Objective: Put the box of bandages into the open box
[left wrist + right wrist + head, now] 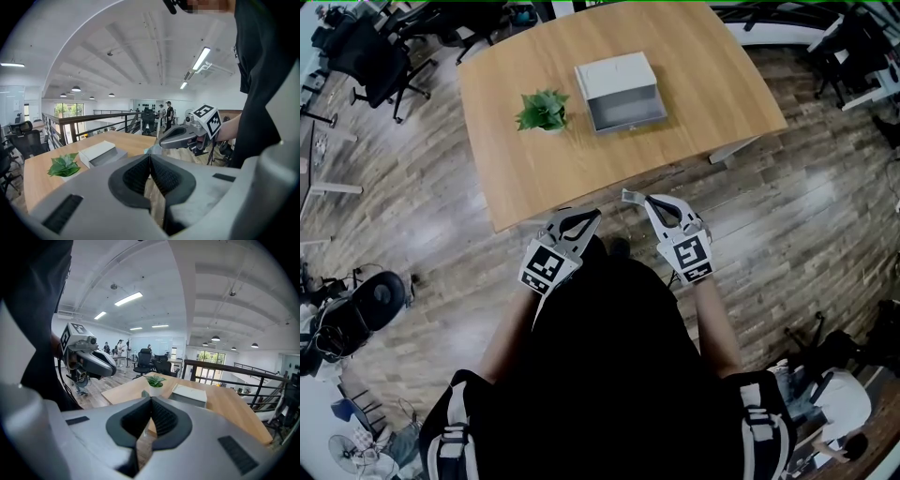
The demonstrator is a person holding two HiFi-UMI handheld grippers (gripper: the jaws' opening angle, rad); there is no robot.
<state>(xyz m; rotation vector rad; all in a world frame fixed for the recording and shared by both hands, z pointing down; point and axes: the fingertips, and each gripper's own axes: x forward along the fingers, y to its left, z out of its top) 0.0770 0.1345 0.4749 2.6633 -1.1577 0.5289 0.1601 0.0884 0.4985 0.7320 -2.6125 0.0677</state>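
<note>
The open box is grey, with its white lid folded back. It sits on the wooden table, well beyond both grippers, and also shows as the open box and the open box in the gripper views. My right gripper hangs just off the table's near edge. It is shut on a small pale box of bandages, of which only a sliver shows at the tips: the bandage box. My left gripper is beside it, shut with nothing between its jaws.
A small potted plant stands on the table left of the open box. Office chairs stand at the far left, over a wood-plank floor. Behind the table runs a railing.
</note>
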